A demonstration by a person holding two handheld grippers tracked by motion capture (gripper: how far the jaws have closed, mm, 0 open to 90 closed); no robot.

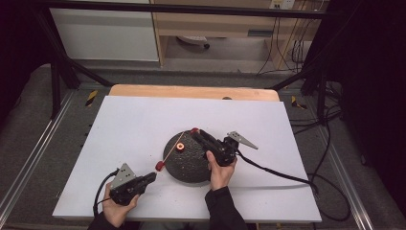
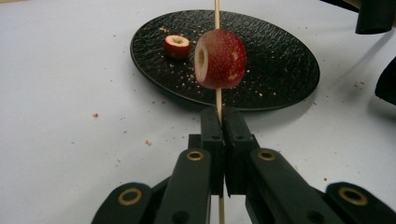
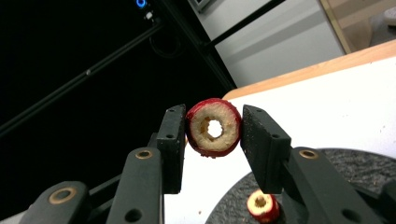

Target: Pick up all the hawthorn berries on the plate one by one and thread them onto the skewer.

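My left gripper [image 2: 218, 122] is shut on a thin wooden skewer [image 2: 217, 14] that points out over a black textured plate [image 2: 285, 74]. A cored red fruit [image 2: 220, 59] is threaded on the skewer just beyond the jaws. From above, that gripper [image 1: 152, 177] sits at the plate's [image 1: 191, 167] near left, with the skewered fruit [image 1: 159, 166] at the rim. My right gripper [image 3: 214, 128] is shut on another cored red fruit [image 3: 214, 127], hole facing the camera, held above the plate's far edge [image 1: 195, 131]. A third cored piece [image 1: 180, 147] lies on the plate.
The white table top [image 1: 143, 124] has free room on every side of the plate, with fruit crumbs [image 2: 95, 115] scattered near it. The right gripper's cable [image 1: 277, 173] trails off to the right. A dark metal frame [image 1: 62, 67] surrounds the table.
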